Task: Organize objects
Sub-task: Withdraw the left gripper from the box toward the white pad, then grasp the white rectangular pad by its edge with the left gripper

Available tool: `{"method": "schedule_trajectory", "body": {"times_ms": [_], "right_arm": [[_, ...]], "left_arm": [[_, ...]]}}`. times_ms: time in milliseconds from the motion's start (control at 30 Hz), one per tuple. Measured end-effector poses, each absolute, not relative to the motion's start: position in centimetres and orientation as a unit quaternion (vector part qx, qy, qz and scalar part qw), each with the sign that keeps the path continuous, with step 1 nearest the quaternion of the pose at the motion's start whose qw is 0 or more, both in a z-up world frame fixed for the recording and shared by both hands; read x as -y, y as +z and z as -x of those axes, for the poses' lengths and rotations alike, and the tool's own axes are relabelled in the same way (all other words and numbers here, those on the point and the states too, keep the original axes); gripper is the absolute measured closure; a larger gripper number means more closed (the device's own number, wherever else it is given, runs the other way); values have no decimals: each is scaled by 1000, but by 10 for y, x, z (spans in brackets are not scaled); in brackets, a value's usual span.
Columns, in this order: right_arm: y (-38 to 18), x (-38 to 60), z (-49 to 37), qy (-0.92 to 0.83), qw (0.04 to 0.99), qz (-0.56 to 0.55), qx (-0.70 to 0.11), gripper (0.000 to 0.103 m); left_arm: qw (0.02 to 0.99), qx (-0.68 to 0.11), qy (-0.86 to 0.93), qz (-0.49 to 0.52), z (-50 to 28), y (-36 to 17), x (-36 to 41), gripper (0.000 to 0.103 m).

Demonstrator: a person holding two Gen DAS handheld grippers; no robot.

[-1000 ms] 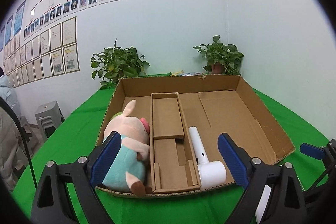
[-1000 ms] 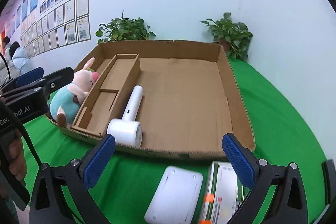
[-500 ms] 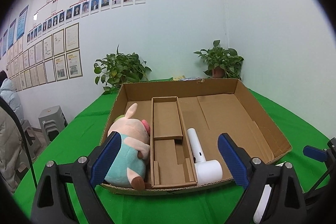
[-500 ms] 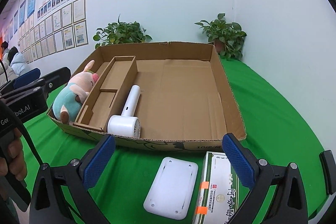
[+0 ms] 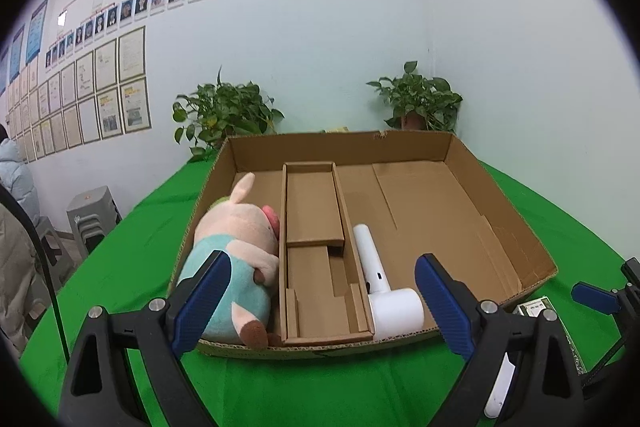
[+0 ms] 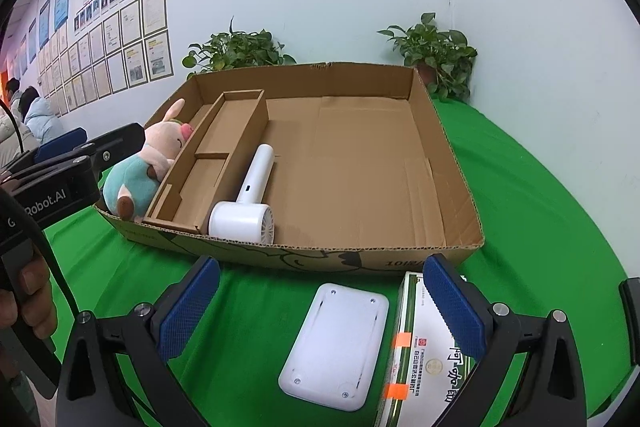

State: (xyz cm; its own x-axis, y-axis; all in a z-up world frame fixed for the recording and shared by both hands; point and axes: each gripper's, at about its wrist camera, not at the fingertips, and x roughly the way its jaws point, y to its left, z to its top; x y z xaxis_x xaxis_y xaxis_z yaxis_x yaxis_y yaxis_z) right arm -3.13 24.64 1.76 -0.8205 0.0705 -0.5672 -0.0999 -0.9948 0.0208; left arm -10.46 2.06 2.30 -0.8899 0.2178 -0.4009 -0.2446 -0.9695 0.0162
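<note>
Right wrist view: both grippers' jaws spread and empty, white device (image 6: 335,345) and green-striped box (image 6: 424,359) below the right gripper (image 6: 318,311).

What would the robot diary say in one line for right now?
left gripper: open, empty | right gripper: open, over white pad | in box: pig toy, hair dryer | outside: green carton

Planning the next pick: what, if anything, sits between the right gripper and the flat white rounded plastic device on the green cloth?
Nothing visible. The right gripper is open, and the flat white device lies uncovered between its fingers, beside the green-and-white carton.
</note>
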Motion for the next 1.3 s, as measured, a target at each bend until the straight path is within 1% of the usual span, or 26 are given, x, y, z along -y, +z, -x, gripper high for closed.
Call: {"method": "schedule_trajectory", "body": {"times_ms": [100, 200, 333, 467, 567, 633, 733, 833, 967, 1033, 1100, 1167, 1200, 1233, 1300], "right_arm": [[14, -248, 27, 953, 28, 300, -39, 0], [4, -248, 17, 951, -9, 306, -51, 0], [-18, -244, 9, 939, -84, 327, -67, 1], [-41, -233, 7, 902, -197, 368, -107, 1], [-51, -227, 7, 888, -225, 384, -117, 1], [-55, -230, 7, 886, -225, 386, -121, 1], [-65, -241, 14, 886, -197, 400, -126, 1], [-70, -244, 17, 893, -163, 409, -94, 1], [-73, -249, 19, 896, -133, 416, -79, 2], [-76, -254, 22, 899, -99, 423, -61, 2], [-79, -263, 28, 898, -67, 432, -47, 2], [-78, -273, 33, 898, -67, 433, -48, 2], [-77, -275, 37, 896, -65, 437, -42, 0], [-76, -275, 40, 898, -51, 437, -31, 0], [-74, -273, 47, 900, -38, 434, -17, 0]], "left_arm": [[138, -30, 965, 222, 107, 18, -20, 9], [163, -31, 956, 243, 106, 12, -18, 9], [198, -36, 939, 281, 101, -5, -18, 9], [253, -22, 914, 317, 100, -18, -22, 9], [301, 5, 886, 353, 104, -27, -28, 9], [334, 31, 862, 379, 108, -34, -33, 9], [362, 54, 840, 400, 113, -43, -42, 10], [379, 60, 819, 427, 116, -55, -59, 10], [401, 80, 794, 451, 116, -68, -78, 11], [411, 89, 784, 458, 117, -73, -86, 14], [419, 102, 771, 468, 121, -78, -94, 15], [425, 114, 762, 474, 124, -81, -100, 16], [427, 118, 760, 476, 125, -82, -103, 18], [430, 121, 756, 479, 127, -84, -106, 22], [431, 129, 748, 487, 130, -88, -113, 22]]}}
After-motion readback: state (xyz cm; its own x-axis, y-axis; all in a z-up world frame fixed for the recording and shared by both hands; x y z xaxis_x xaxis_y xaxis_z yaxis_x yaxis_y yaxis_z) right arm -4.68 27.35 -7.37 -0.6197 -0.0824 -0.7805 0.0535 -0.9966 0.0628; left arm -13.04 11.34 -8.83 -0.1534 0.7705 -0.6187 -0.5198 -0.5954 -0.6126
